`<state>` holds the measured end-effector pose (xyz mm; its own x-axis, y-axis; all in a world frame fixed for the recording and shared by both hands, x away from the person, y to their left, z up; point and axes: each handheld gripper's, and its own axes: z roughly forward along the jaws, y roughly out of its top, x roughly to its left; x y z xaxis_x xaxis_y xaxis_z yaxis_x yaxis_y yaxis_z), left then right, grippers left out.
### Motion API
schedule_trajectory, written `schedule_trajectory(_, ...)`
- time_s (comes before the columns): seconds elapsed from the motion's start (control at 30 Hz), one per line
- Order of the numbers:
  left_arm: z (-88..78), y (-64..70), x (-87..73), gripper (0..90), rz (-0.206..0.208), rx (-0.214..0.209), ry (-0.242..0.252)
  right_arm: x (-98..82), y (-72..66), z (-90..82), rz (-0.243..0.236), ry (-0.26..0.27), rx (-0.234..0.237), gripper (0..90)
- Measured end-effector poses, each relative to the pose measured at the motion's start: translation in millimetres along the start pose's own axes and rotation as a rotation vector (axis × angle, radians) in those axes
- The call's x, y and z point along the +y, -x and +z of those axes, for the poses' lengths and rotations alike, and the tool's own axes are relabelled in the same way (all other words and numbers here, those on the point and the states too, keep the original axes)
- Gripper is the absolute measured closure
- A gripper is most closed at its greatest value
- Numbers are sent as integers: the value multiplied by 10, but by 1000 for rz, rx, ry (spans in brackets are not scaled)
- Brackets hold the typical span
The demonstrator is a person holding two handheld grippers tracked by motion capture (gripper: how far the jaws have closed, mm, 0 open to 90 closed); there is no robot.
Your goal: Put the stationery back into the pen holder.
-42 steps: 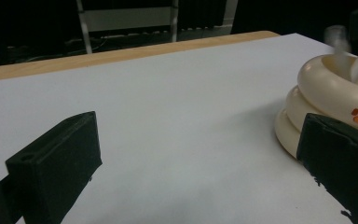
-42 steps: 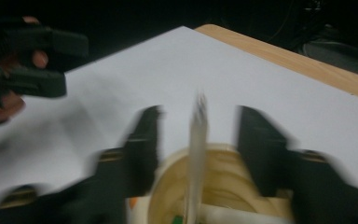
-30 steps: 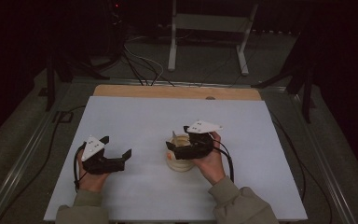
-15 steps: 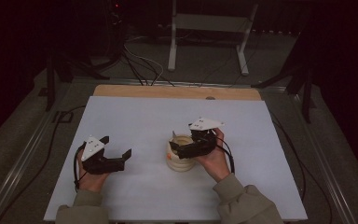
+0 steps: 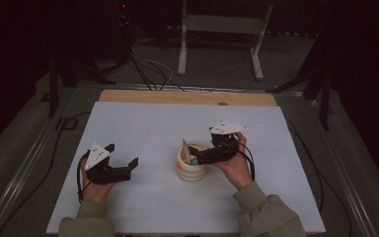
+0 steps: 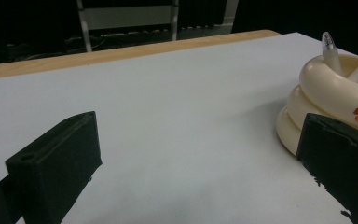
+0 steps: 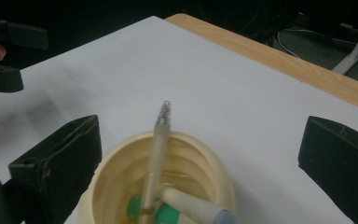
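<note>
While both hands rest low on the white desk (image 5: 143,118), findings run left to right.
Left tongs (image 5: 123,165): jaws spread wide, nothing between them, held just above the desk, well apart from the holder.
Cream ringed pen holder (image 5: 191,165): upright near the desk's middle, with an orange mark on its side; pens (image 7: 156,154) lean inside.
Right tongs (image 5: 197,157): over the holder's mouth, jaws just opened to full width, gripping nothing.

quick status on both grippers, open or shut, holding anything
Left gripper: open, holding nothing, resting on the table.
Right gripper: jaws have just been opening, now wide apart above the cream pen cup, gripping nothing.
</note>
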<state>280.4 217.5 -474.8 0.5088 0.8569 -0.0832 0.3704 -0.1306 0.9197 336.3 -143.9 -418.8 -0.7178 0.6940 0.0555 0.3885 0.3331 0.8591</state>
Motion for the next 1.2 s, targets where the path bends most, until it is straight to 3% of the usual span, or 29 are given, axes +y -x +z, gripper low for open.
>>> schedule_trajectory(0.37, -34, -30, 8, 3, -5, 13, 7, -25, 187, -144, 26, 18, -56, 0)
schedule_trajectory(0.87, -78, -75, 21, 3, -13, 24, 16, -204, 484, -356, 82, 38, -105, 0)
schedule_trajectory(1.2, -116, -108, 30, 3, -23, 34, 27, -307, 574, -491, 69, 43, -151, 0)
